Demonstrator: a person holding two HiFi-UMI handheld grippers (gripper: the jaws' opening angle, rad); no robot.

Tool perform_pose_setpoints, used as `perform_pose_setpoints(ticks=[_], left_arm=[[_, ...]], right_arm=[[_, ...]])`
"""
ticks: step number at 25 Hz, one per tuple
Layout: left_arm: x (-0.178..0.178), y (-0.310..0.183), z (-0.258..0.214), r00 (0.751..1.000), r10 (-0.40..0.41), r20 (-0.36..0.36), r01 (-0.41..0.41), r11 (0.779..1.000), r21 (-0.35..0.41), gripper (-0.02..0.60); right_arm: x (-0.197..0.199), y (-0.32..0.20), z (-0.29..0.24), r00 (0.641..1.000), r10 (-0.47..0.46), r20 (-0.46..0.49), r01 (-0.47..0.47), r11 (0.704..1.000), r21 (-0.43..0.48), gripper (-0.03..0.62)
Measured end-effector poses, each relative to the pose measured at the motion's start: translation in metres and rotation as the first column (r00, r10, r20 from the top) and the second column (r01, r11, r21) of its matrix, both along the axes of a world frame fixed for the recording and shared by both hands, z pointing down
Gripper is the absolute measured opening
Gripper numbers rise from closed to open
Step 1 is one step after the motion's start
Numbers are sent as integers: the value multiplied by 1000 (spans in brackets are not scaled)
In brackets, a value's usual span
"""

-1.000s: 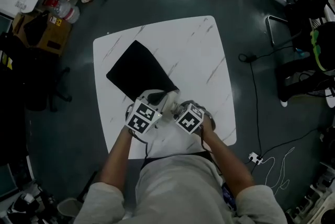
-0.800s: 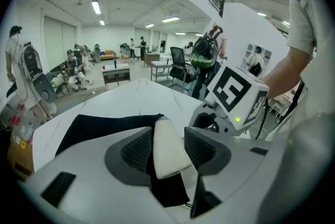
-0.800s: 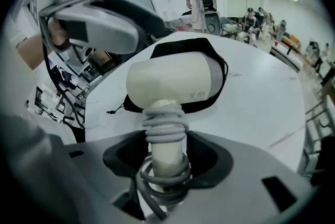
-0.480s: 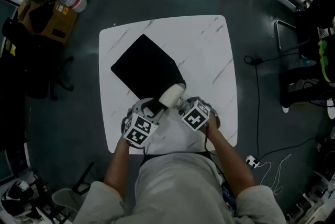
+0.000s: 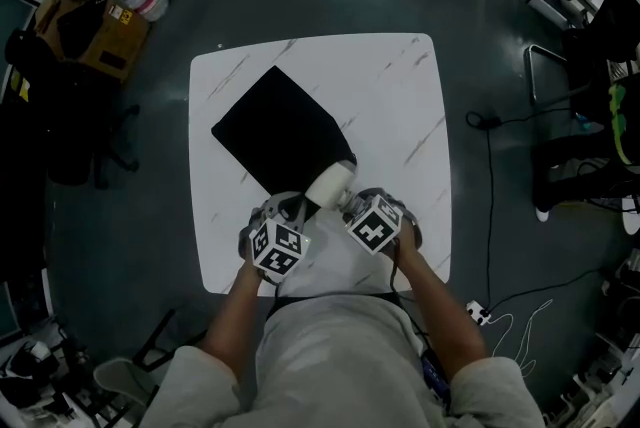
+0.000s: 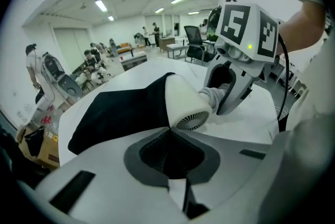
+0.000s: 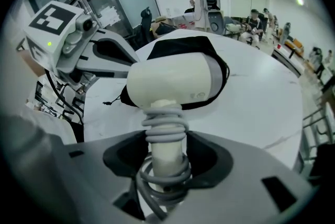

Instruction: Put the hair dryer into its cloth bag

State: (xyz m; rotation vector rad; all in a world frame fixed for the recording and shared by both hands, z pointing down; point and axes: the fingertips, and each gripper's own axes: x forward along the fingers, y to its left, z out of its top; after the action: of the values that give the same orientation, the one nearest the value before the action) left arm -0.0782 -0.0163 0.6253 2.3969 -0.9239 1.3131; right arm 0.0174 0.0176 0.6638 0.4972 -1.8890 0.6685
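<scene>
The black cloth bag [image 5: 278, 134] lies flat on the white marble table [image 5: 400, 96]. A white hair dryer [image 5: 330, 184] pokes nose-first into the bag's mouth, with its vented back end [image 6: 191, 119] still outside. My right gripper [image 7: 165, 149] is shut on the dryer's handle [image 7: 163, 129], which has the grey cord wound round it. My left gripper [image 6: 167, 130] has just been closing. It now stands shut at the bag's hem, left of the dryer, seemingly pinching the cloth. In the head view both marker cubes sit at the table's near edge.
A dark floor surrounds the table, with cables and a power strip [image 5: 478, 311] at the right. A metal chair [image 5: 560, 66] stands at the far right and a cardboard box [image 5: 95, 26] at the far left. People and desks fill the room behind, as the left gripper view [image 6: 36, 68] shows.
My left gripper has drawn back from beside the dryer toward the person and sunk lower at the bag's mouth. The right gripper and the dryer have barely moved.
</scene>
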Motion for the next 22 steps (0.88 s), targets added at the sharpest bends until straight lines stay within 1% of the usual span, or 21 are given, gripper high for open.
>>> perform_pose_setpoints(ticks=[4, 8, 11, 22], left_arm=[[6, 2, -16, 1000, 20, -19, -19, 998, 54, 11], [19, 8, -28, 997, 71, -14, -70, 993, 95, 11], [22, 9, -31, 997, 77, -8, -76, 990, 118, 11], [16, 10, -37, 996, 90, -13, -87, 984, 154, 11]], right_arm=[[6, 3, 1, 1000, -16, -21, 16, 1000, -9, 238], [9, 0, 0, 999, -20, -30, 19, 1000, -16, 238], [7, -3, 0, 999, -27, -32, 27, 999, -24, 238], [-14, -20, -1, 999, -6, -42, 3, 998, -66, 238]])
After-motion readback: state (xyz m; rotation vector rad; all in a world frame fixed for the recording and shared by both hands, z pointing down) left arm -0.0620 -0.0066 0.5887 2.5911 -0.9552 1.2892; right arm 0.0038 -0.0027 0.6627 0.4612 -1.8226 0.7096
